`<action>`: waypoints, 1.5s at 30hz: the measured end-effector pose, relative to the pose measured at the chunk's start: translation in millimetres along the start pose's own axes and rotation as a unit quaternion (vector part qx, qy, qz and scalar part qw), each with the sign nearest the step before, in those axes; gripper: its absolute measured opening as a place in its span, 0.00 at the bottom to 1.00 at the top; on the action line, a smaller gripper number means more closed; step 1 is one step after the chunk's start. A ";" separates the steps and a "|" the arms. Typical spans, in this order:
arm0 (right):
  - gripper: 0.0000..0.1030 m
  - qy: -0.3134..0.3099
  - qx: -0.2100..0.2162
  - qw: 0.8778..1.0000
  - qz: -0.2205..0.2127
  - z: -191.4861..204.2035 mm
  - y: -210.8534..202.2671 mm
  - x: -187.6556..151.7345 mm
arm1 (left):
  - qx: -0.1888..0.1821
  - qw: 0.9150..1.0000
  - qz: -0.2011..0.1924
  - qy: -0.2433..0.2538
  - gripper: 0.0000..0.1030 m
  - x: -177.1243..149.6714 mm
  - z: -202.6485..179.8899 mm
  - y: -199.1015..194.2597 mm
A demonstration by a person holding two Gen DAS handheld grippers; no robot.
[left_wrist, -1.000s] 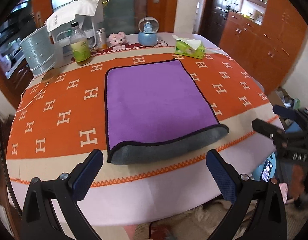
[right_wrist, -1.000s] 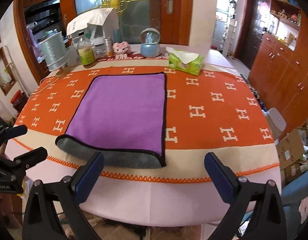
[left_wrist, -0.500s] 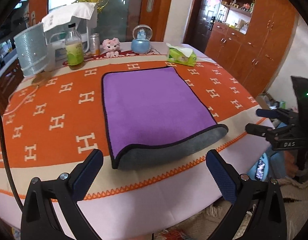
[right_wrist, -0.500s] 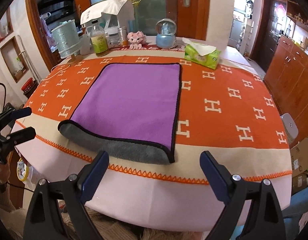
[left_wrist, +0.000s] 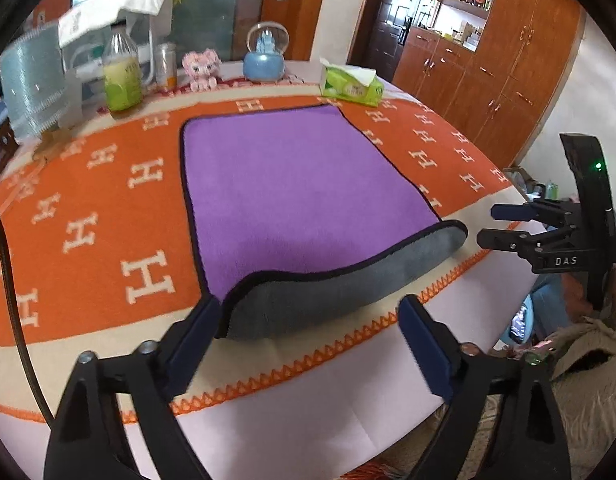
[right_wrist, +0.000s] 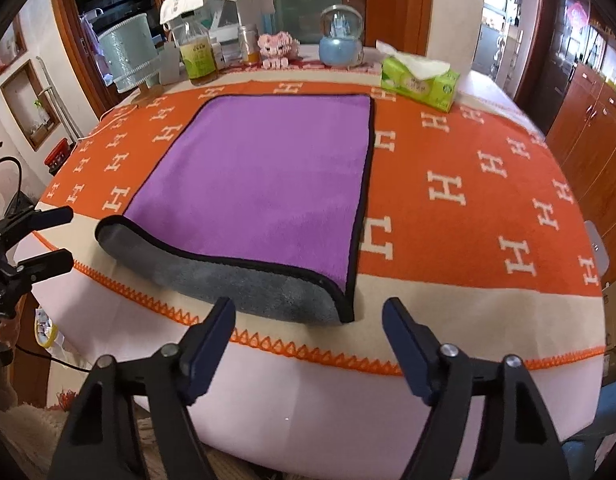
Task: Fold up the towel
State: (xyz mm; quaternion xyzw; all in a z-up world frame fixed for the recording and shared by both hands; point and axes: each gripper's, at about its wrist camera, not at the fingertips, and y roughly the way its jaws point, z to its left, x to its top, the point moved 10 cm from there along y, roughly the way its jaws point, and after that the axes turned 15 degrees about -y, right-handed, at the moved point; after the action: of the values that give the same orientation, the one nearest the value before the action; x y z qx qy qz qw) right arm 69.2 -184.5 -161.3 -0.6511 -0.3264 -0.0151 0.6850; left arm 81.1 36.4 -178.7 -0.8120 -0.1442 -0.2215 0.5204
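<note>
- The only clear writing is "DAS", in pale letters on the black body of the right gripper (left_wrist: 503,226) as the left wrist view catches it from the side; a green light glows on the mount above it.
- The desk cover (right_wrist: 487,184) is orange with a repeated white "H" pattern, a cream border and an orange zigzag stitch along the edge.
- Labels on the green tissue pack (right_wrist: 419,82) and the yellow-green bottle (right_wrist: 198,58) are too small to read.
- The towel (right_wrist: 260,176) lies flat on the desk, purple side up with black piping; its near edge is turned back, showing the grey underside.
- In the left wrist view the left gripper (left_wrist: 308,332) has its jaws wide apart and holds nothing; its left finger is close to the near left corner of the towel (left_wrist: 308,188), contact unclear.
- In the right wrist view the right gripper (right_wrist: 309,332) is likewise spread apart with nothing between the fingers, just before the towel's near right corner.
- That view also shows the left gripper (right_wrist: 48,238) at the left desk edge, jaws apart.
- At the far side stand a snow globe (right_wrist: 341,42), a pink toy (right_wrist: 278,46) and a pale ribbed container (right_wrist: 128,56).
- The left wrist view alone shows the long wall of wooden cabinets (left_wrist: 507,68).
</note>
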 end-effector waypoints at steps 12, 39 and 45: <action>0.60 0.008 0.028 0.999 0.018 -13.0 32.2 -1.7 | 0.015 0.999 0.036 -0.014 0.81 5.1 27.0 29.6; 0.12 -0.030 0.061 0.997 0.029 -7.3 51.3 0.0 | 0.040 0.996 0.084 0.007 0.14 0.4 34.1 54.8; 0.09 -0.027 0.053 0.998 0.019 -10.0 45.8 2.1 | 0.059 0.996 0.064 0.006 0.12 7.1 39.0 51.1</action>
State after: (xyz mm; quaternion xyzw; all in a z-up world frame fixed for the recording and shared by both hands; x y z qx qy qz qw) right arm 95.5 -185.8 -200.1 -0.6197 -0.3328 0.0325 0.7100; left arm 119.1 50.6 -229.1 -0.7864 -0.1017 -0.1832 0.5811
